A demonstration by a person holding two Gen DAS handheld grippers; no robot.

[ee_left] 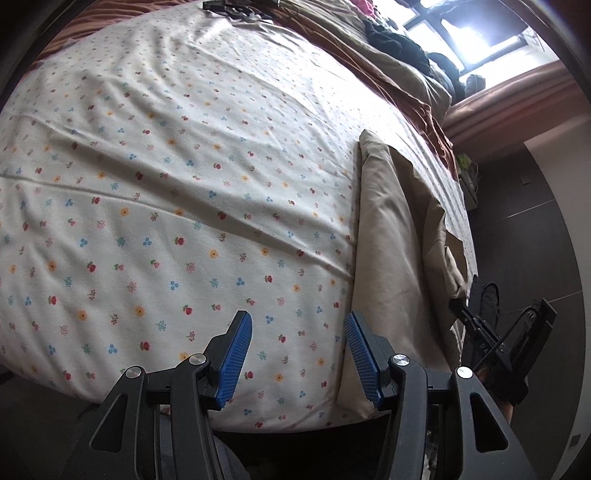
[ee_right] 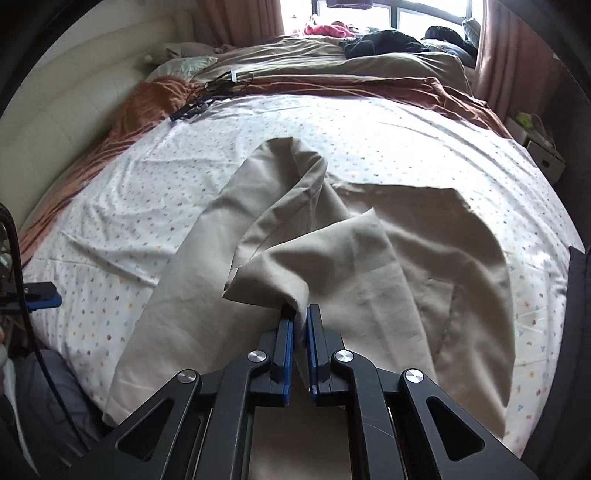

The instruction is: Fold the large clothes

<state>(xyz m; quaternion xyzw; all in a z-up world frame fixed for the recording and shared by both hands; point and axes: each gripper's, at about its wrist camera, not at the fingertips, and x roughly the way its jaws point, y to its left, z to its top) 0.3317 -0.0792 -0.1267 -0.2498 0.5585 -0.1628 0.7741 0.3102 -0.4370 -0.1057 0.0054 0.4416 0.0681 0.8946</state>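
Presently noted, right wrist view: right gripper pressed together on a fold of the beige garment, blue pads nearly meeting with cloth nipped between them. Pinched edge lifted clear of the bed, draping back from the tips toward 12 o'clock. Remainder of garment spread flat on the floral bedsheet, occupying the centre and running out to 3 and 5 o'clock; one long strip trailing down to 7 o'clock at the near mattress edge. Seamed patch, possibly a pocket, visible at 4 o'clock. Type of garment cannot be told.

Left wrist view: left gripper spread wide, blue pads well apart, nothing between them, held above the bedsheet near the bed's edge. Same garment seen at 3 o'clock as a long beige band lying on the sheet, its near corner just beside the right-hand pad. Contact there cannot be told. Part of the other gripper seen at 4 o'clock beyond the cloth.

Surroundings, right wrist view: rust-brown blanket bunched along 10 to 1 o'clock; tan duvet behind it; dark clothing and a pink item piled at 12 o'clock below the window; dark cables lying at 11 o'clock on the sheet's far edge; padded headboard at 10 o'clock.
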